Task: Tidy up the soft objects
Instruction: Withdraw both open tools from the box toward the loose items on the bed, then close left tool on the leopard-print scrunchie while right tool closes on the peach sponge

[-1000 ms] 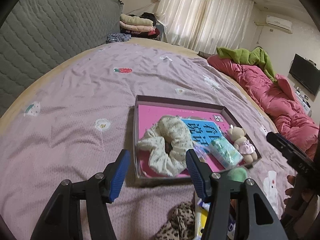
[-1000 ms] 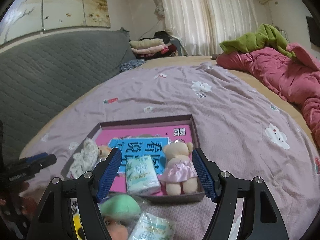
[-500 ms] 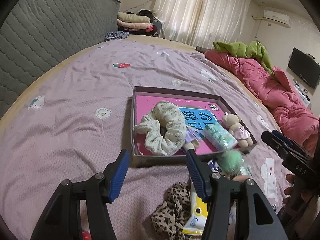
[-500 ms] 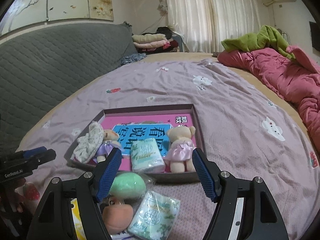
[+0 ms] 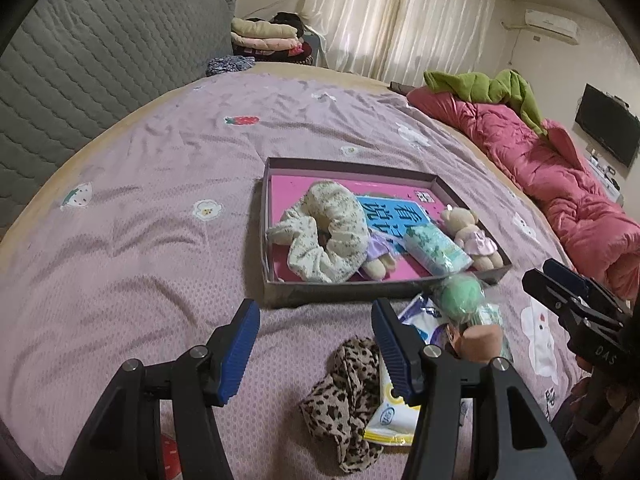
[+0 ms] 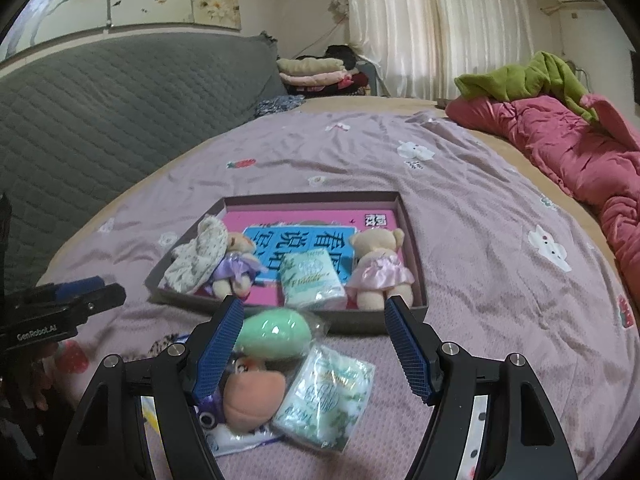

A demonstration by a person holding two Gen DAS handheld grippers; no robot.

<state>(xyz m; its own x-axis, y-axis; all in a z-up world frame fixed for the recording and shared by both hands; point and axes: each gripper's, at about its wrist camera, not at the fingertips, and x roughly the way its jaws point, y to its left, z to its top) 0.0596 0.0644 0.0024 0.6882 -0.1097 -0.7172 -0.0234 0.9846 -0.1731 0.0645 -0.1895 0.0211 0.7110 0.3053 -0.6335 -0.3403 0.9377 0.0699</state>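
Nearest the cameras, both grippers hang over the near edge of the bed [image 5: 120,240], jaws spread wide and holding nothing. The left gripper [image 5: 316,348] is over bare lilac sheet, with a leopard-print scrunchie [image 5: 348,396] lying just beside its right finger and a yellow-and-white packet [image 5: 390,416] partly hidden behind that finger. The right gripper [image 6: 314,350] hovers above a loose cluster — a green egg-shaped toy in clear wrap [image 6: 274,334], a peach plush toy [image 6: 252,398] touching it on the near side, and a tissue pack with green print [image 6: 328,396] just right of the plush. A flat white-and-purple packet [image 6: 236,442] pokes out from under the plush.

Just beyond this cluster, near the middle of the bed, sits a shallow grey tray [image 6: 316,200] with a pink-and-blue printed bottom. Inside, from its left side to its right: a cream floral scrunchie [image 5: 324,232], a small bear in a purple dress [image 6: 236,264] tucked against it, a second tissue pack [image 6: 310,280], and a bear in a pink dress [image 6: 378,268] by the right wall.

Farther off, a pink quilt [image 6: 568,156] lies bunched along the right edge of the bed with a green blanket [image 6: 528,76] on top. At the far end — folded clothes [image 6: 312,70] stacked before pale curtains [image 6: 440,24], and a grey quilted headboard [image 6: 100,100] along the left.
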